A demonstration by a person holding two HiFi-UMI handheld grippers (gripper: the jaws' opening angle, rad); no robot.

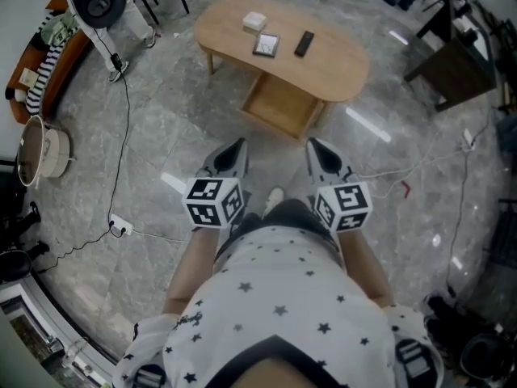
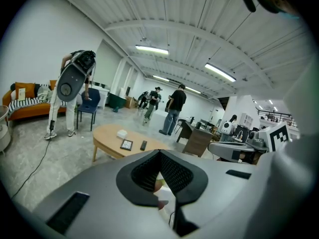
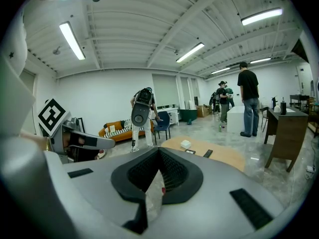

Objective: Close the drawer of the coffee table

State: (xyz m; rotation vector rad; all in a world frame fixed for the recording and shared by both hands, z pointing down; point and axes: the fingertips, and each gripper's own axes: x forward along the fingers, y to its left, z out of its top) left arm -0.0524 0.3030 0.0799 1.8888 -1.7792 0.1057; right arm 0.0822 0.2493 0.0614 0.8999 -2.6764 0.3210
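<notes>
Grey stone floor [image 1: 170,128] first, biggest thing going: wide open between the person and the coffee table [image 1: 339,71], so loads of room to move straight ahead. White power strip [image 1: 120,226] lying off on the left side, clear of that path.

Table next: light wood, rounded top, sitting well ahead of both grippers. Drawer [image 1: 281,105] sticking out from under the near edge, pulled toward the person, with bare wood bottom showing inside.

Dark desk [image 1: 452,63] off to the right and orange sofa [image 1: 48,63] off to the left, both well apart from the table.

Left gripper [image 1: 235,148] and right gripper [image 1: 314,148] side by side, aimed at the drawer, nowhere near touching it. Fingers pressed together on both, nothing pinched between them.

On the tabletop, well back from the near edge: a white box [image 1: 255,21], a small dark-framed square [image 1: 266,45] just beside it, and a black remote [image 1: 304,44].

Only in the gripper views: people [image 2: 174,108] standing far beyond the table, plus a blue chair [image 2: 91,108]. Only in the head view: the drawer itself, blocked by the gripper bodies elsewhere.
</notes>
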